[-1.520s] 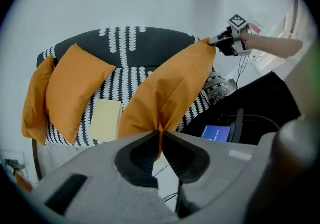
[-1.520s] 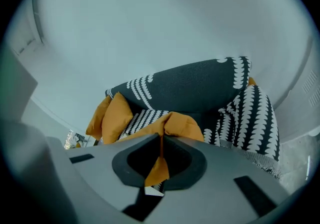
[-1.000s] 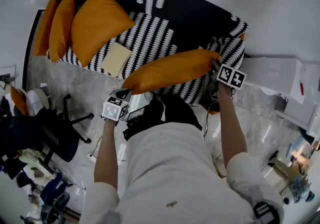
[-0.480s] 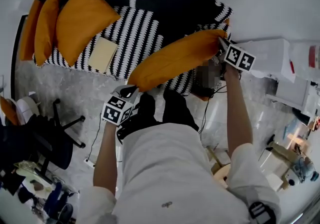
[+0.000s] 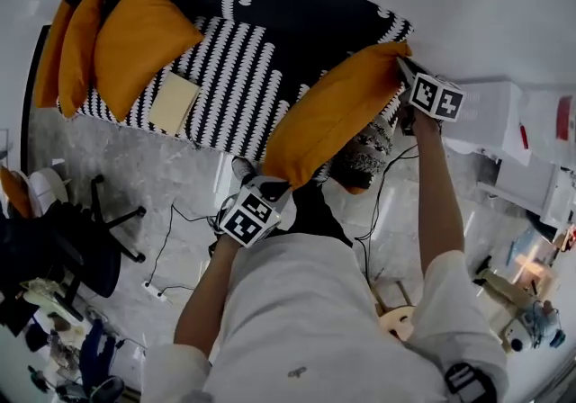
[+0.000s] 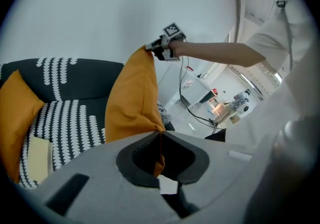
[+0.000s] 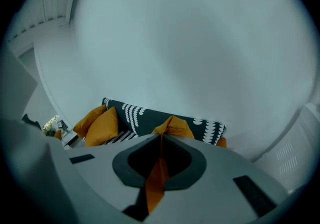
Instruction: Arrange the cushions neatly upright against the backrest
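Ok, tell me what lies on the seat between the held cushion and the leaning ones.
Head view: a flat cream pad lies on the sofa seat between the held cushion and the leaning cushions.

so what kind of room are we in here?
Likely an office or lab corner staged as a lounge: patterned sofa, orange cushions, yet an office chair beside it.

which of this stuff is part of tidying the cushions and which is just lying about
Part of the job:
- held cushion
- left gripper and right gripper, both shut on it
- other cushions
- sofa

Lying about:
- beige pad on the seat
- office chair
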`<state>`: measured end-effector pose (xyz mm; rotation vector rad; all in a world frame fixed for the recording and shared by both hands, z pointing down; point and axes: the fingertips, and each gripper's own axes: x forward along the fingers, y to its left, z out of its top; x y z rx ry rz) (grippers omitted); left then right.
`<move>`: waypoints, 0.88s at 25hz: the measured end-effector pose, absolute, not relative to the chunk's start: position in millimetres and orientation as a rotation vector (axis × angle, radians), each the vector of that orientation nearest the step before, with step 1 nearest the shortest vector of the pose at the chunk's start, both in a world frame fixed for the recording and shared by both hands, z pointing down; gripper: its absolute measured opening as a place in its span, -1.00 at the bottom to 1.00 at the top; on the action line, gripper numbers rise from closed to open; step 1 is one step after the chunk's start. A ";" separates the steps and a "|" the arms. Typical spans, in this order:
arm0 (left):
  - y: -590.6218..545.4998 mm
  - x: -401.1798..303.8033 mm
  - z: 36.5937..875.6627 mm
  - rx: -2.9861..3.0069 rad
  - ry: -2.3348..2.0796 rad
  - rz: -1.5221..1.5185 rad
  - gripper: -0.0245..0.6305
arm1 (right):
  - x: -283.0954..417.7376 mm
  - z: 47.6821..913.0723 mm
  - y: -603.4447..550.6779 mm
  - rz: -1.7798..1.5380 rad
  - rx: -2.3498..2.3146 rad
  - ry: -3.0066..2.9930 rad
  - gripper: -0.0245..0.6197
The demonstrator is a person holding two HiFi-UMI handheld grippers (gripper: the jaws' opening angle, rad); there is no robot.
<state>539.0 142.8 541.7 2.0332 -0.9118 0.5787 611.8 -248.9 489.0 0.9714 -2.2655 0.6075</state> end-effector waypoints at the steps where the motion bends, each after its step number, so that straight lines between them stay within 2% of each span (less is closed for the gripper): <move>1: 139.0 553.6 542.2 2.028 -0.899 0.577 -0.86 | 610.6 492.6 -255.8 0.603 0.937 -2.286 -0.86; 5: 124.5 595.5 544.9 1.942 -0.921 0.467 -0.86 | 600.7 507.1 -276.6 0.601 0.801 -2.336 -0.86; 14: 98.3 612.4 554.8 1.719 -1.090 0.365 -0.85 | 546.0 525.9 -298.4 0.591 0.517 -2.418 -0.86; 22: 89.1 654.0 603.1 1.678 -1.058 0.484 -0.85 | 571.6 594.2 -309.5 0.539 0.450 -2.276 -0.85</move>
